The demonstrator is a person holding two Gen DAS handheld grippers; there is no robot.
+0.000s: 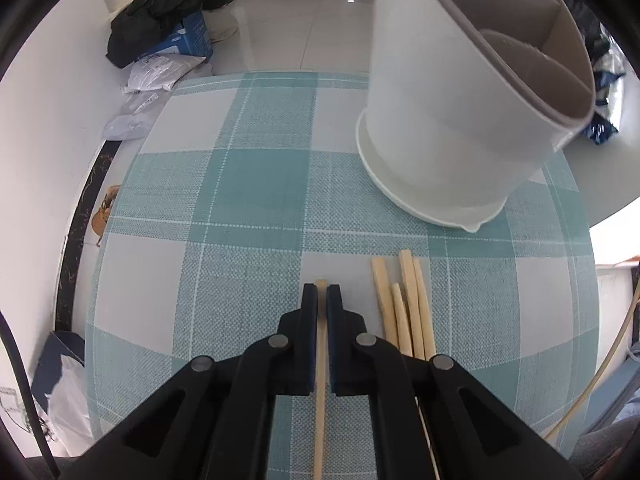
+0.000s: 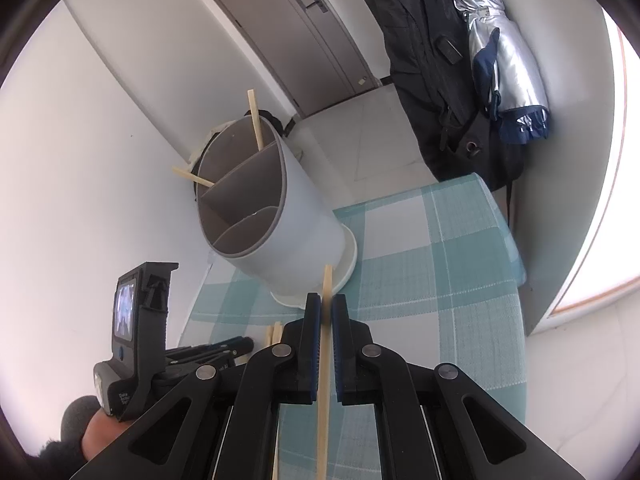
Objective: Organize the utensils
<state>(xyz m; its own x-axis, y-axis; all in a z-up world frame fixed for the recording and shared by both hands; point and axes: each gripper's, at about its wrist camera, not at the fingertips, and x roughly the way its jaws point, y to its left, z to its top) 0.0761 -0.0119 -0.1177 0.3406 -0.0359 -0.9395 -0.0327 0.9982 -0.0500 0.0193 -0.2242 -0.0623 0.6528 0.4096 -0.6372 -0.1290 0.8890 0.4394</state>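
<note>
looks like somebody's home, probably the bit near the entry. You've got a round table with a teal checked tablecloth (image 1: 256, 184), pale tiled floor (image 1: 288, 36), and a grey door (image 2: 296, 36) with a lever handle. A dark coat (image 2: 424, 60) and a folded silver umbrella (image 2: 504, 64) hang on the wall, and there's a heap of dark clothes over a blue box (image 1: 188, 36) plus plastic bags (image 1: 160, 72) on the floor
</note>
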